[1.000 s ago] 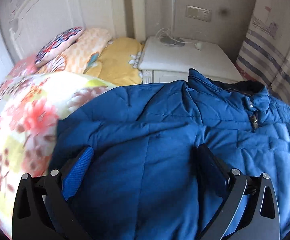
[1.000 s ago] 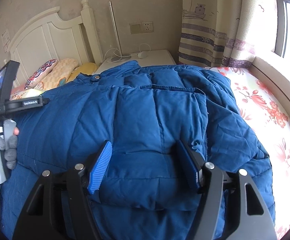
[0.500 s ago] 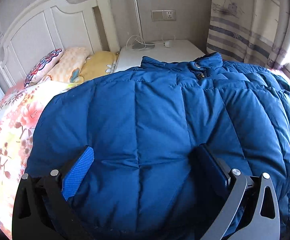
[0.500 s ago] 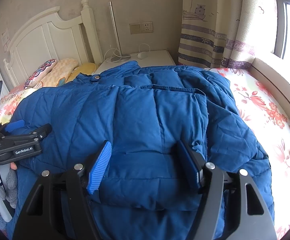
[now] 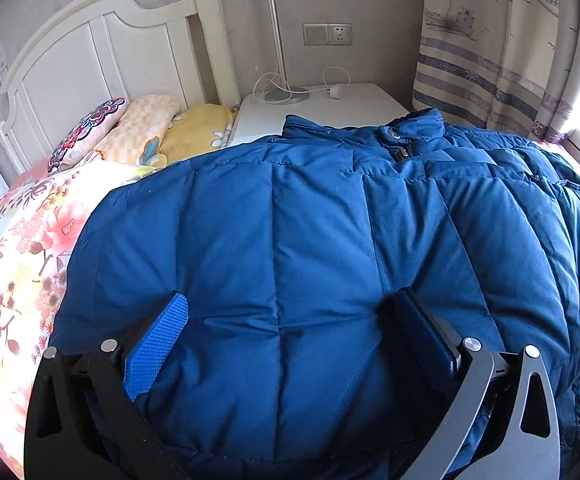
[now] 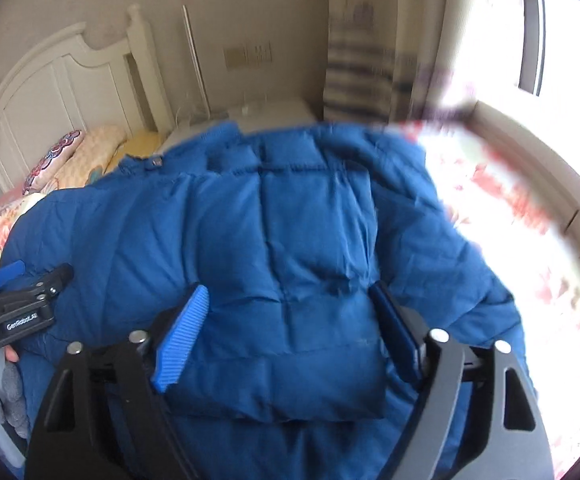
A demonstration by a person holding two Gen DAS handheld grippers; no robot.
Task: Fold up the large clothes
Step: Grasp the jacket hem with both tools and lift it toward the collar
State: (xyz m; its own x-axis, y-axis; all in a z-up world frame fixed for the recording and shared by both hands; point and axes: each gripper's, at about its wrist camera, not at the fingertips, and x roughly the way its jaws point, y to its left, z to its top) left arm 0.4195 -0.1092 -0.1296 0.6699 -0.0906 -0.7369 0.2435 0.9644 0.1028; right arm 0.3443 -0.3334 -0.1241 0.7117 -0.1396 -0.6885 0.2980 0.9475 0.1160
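A large blue puffer jacket (image 5: 290, 208) lies spread on the bed, collar towards the nightstand. My left gripper (image 5: 290, 300) stands wide open over its near hem, and padded fabric bulges up between the fingers. In the right wrist view, which is blurred, the same jacket (image 6: 290, 208) has a panel folded over its middle. My right gripper (image 6: 288, 291) straddles that fold and its jaws are opening, with the fold between them. The left gripper (image 6: 30, 280) shows at the left edge, held by a grey-gloved hand (image 6: 10, 392).
A floral bedspread (image 5: 18, 264) covers the bed. Pillows (image 5: 130, 132) lean by the white headboard (image 5: 90, 52). A white nightstand (image 5: 341, 100) carries a lamp base and cable. A striped curtain (image 5: 489, 60) and bright window (image 6: 549, 32) stand on the right.
My left gripper swung in from the left and came down over the jacket's hem, then held still. The right jaws have spread wider around the fold.
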